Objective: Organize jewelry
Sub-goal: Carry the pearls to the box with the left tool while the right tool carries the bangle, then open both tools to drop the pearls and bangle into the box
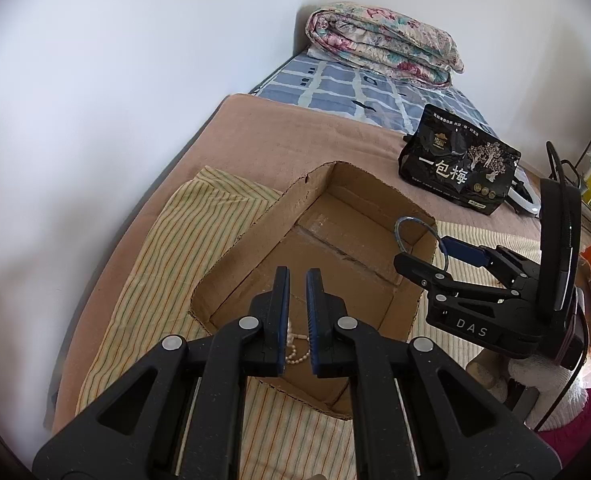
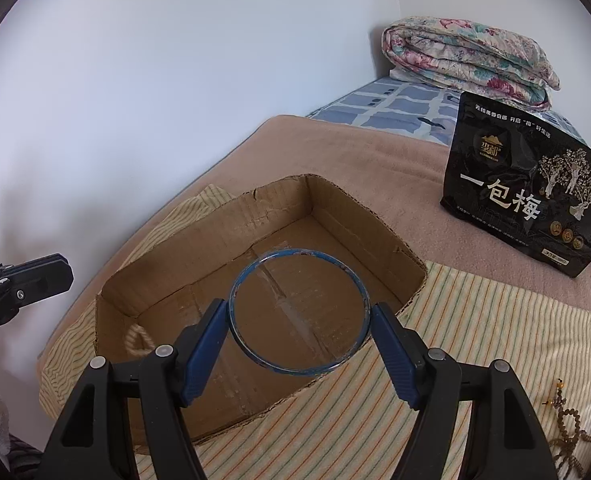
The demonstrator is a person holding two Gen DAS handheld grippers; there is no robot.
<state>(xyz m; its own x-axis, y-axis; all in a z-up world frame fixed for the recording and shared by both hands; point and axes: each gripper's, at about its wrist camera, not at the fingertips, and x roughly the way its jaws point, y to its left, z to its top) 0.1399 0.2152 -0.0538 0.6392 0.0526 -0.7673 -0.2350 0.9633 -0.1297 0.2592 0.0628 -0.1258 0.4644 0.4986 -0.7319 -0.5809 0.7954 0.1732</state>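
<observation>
Right tongs [image 2: 300,322], spread wide, grip a blue bangle [image 2: 299,312] by its rim above the cardboard box [image 2: 407,268] on the bed. Left tongs [image 1: 296,316], narrow and empty, hover over a pearl strand [image 1: 295,346] lying in the box. Lower the bangle level before spreading.

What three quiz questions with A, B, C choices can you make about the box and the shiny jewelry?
1. Where is the pearl strand?
A. Inside the cardboard box
B. On the folded quilt
C. On the black bag

2. What colour is the bangle?
A. Red
B. Blue
C. White

3. How is the right gripper holding the bangle?
A. Not touching it
B. Hanging it from one finger
C. Squeezing it between both fingers

Answers: 1 A, the pearls lie on the box floor by a wall. 2 B, its rim is blue. 3 C, a finger presses on each side of the ring.
</observation>
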